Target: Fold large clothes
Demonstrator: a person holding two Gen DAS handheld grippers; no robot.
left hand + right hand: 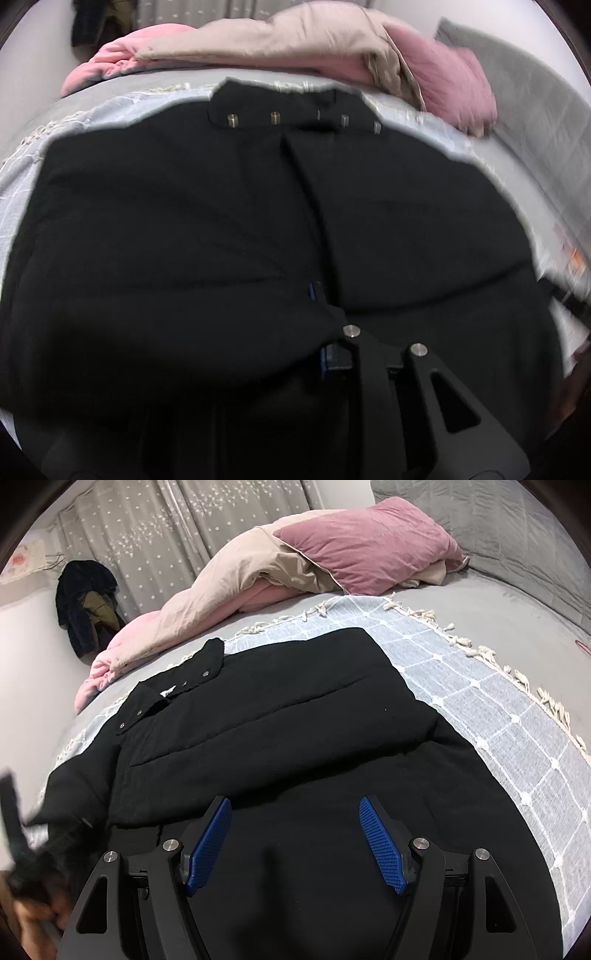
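Note:
A large black jacket with metal snap buttons lies spread on a light blue checked throw on the bed. It fills most of the left wrist view, collar and snaps at the far end. My left gripper is shut on a fold of the black jacket, and the cloth covers much of its fingers. My right gripper is open and empty, its blue pads held just above the jacket's near part. The left gripper also shows blurred at the left edge of the right wrist view.
The blue throw with white tassels lies over a grey bed. A beige and pink duvet and a pink pillow lie at the far side. Dark clothes hang by the curtain at the left.

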